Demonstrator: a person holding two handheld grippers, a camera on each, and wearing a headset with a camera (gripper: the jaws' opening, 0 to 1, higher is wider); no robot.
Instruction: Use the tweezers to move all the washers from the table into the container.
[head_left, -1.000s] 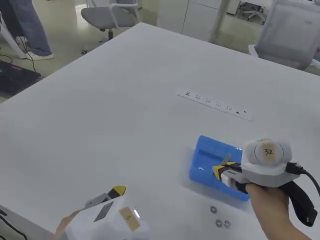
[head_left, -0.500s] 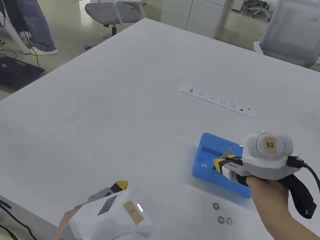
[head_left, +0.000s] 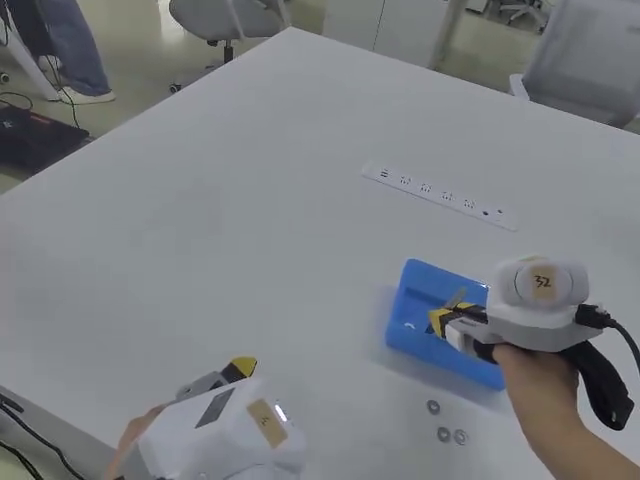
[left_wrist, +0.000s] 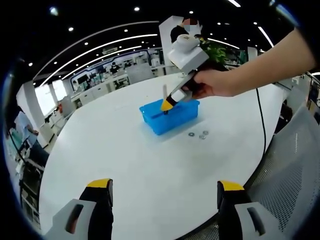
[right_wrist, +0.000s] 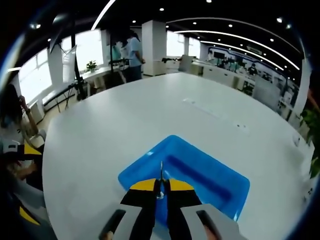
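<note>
My right gripper (head_left: 441, 322) is clenched on the tweezers (right_wrist: 161, 174), whose tip points down over the inside of the blue container (head_left: 418, 285). Three washers (head_left: 444, 432) lie close together on the table (head_left: 250, 200), just beside the container's near side and below my hand (head_left: 540, 385). My left gripper (left_wrist: 165, 184) hangs near the table's edge, well apart from them, jaws spread wide with nothing between. A power strip (head_left: 440, 199) lies beyond the container.
</note>
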